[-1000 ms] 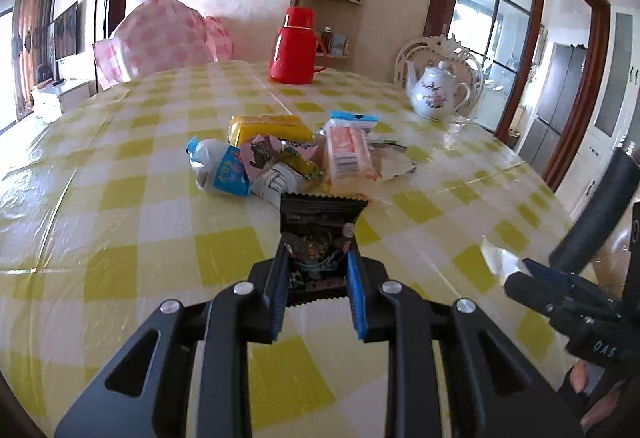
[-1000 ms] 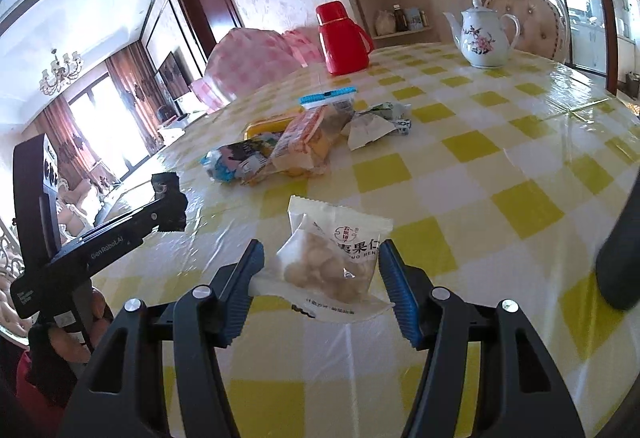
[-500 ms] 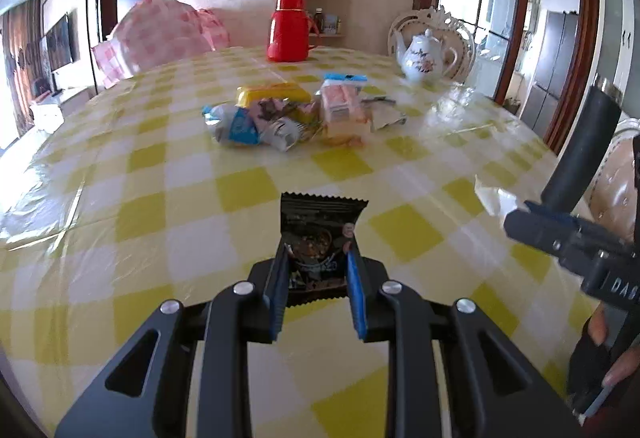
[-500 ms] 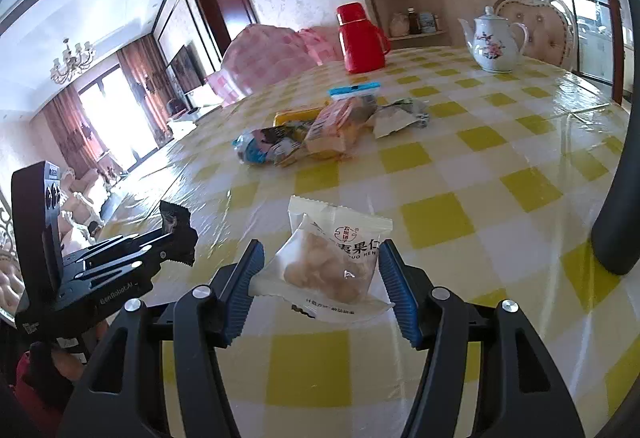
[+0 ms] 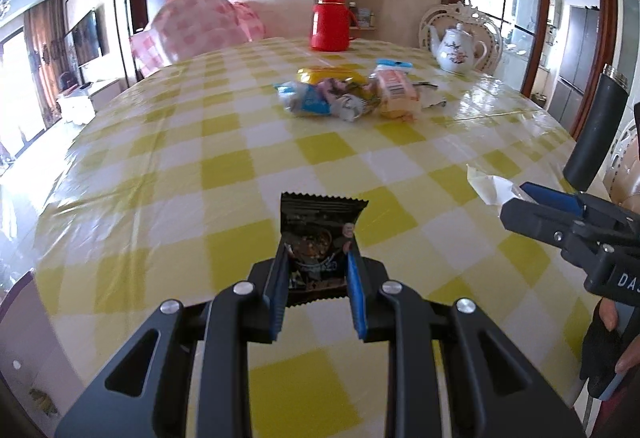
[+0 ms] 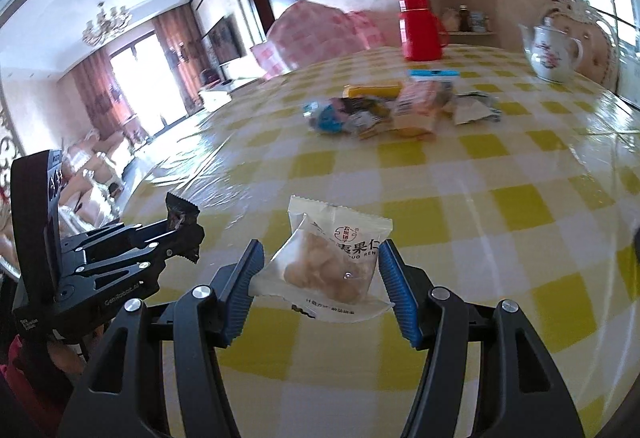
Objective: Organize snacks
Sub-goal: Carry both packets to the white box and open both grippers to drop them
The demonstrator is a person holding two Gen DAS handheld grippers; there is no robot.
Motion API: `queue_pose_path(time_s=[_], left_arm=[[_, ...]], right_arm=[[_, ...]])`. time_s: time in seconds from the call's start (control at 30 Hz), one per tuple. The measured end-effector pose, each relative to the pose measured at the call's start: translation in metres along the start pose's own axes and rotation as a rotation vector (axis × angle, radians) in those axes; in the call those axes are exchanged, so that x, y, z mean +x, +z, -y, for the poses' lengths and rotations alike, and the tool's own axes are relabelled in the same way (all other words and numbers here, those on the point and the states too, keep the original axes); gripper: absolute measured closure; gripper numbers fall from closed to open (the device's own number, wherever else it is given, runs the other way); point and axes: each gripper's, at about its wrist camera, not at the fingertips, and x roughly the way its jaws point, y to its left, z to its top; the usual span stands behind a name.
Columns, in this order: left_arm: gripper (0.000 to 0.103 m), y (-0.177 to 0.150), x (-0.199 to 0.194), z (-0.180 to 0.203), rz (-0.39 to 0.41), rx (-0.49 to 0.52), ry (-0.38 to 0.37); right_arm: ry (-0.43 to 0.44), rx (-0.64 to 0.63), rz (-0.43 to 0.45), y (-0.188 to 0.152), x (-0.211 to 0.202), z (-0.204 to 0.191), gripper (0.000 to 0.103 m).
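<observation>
While the left gripper point(image 5: 316, 292) clamps a dark packet point(image 5: 318, 238) and the right gripper point(image 6: 322, 288) a pale packet point(image 6: 332, 262), both are mid-carry; placement by the far snack pile point(image 5: 352, 95) likely follows.

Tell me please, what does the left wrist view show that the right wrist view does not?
Only the left view: the dark snack packet's printed face, clamped in the left hand-held gripper. Only the right view: the white pastry packet's label, held in the right hand-held gripper, and a chandelier. Both: the snack pile, red thermos, teapot.
</observation>
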Motion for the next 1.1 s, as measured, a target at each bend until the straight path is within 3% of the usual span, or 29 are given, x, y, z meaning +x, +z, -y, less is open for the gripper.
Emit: queue_pose_path(time_s=[0.47, 0.83, 1.1], left_arm=[[0.077, -0.038, -0.05, -0.085, -0.014, -0.083, 0.14], [0.077, -0.068, -0.099, -0.197, -0.004, -0.251, 0.34], [0.077, -0.077, -0.122, -0.239, 0.004, -0.299, 0.434]], right_arm=[[0.11, -0.161, -0.063, -0.011, 0.021, -0.096, 0.044], [0.24, -0.382, -0.118, -0.02, 0.041, -0.209, 0.044], [0.362, -0.516, -0.169, -0.034, 0.051, -0.282, 0.044]])
